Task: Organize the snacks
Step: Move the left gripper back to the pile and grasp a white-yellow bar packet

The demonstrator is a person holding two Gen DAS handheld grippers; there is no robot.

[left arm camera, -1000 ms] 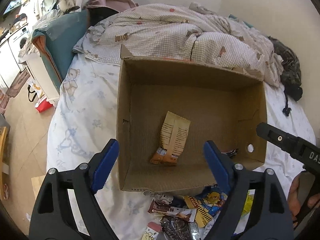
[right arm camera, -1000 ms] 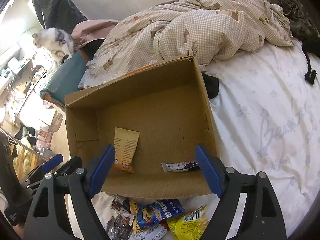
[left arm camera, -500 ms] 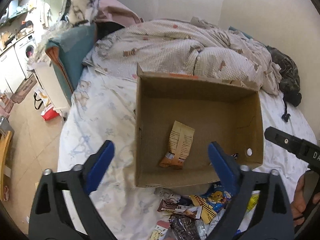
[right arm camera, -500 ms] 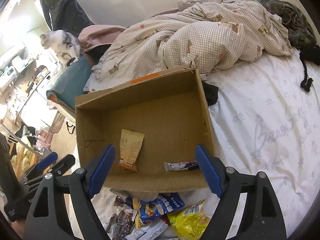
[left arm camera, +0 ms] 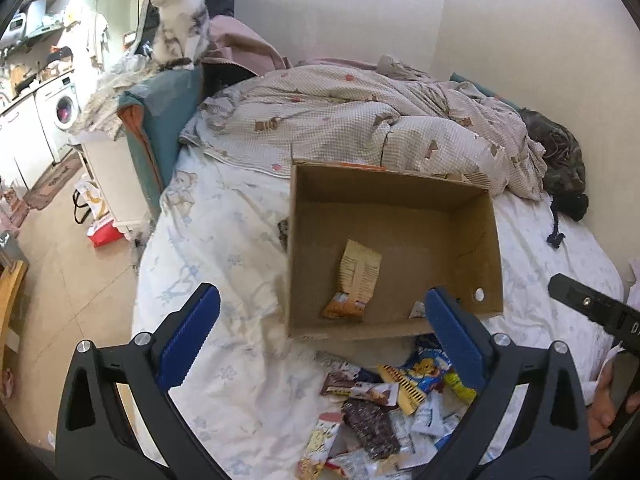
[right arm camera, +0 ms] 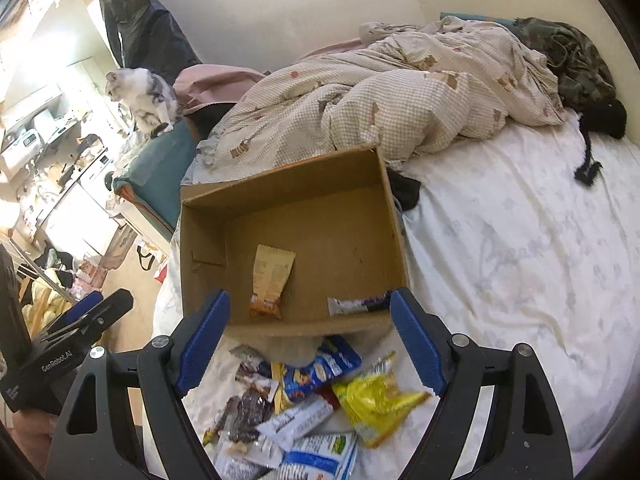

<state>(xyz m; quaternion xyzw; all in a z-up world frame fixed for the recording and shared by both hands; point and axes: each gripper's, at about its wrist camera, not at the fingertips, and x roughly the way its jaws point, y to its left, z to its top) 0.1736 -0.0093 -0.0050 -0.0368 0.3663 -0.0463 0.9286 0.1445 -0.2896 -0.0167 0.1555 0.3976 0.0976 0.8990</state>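
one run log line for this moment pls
left gripper: jaws open, empty | right gripper: jaws open, empty | cardboard box: two snack packets inside | snack pile: on bed, outside box

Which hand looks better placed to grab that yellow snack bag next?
Probably the right: its tongs hang open and empty, the yellow bag just below between them. The left tongs sit further aside.

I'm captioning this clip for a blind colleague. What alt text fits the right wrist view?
An open cardboard box sits on a bed, holding a tan snack packet and a small white bar wrapper. Nearer the camera, loose snack packets lie heaped on the sheet between the empty, open right tongs. A cat sits beyond the bed's left edge.
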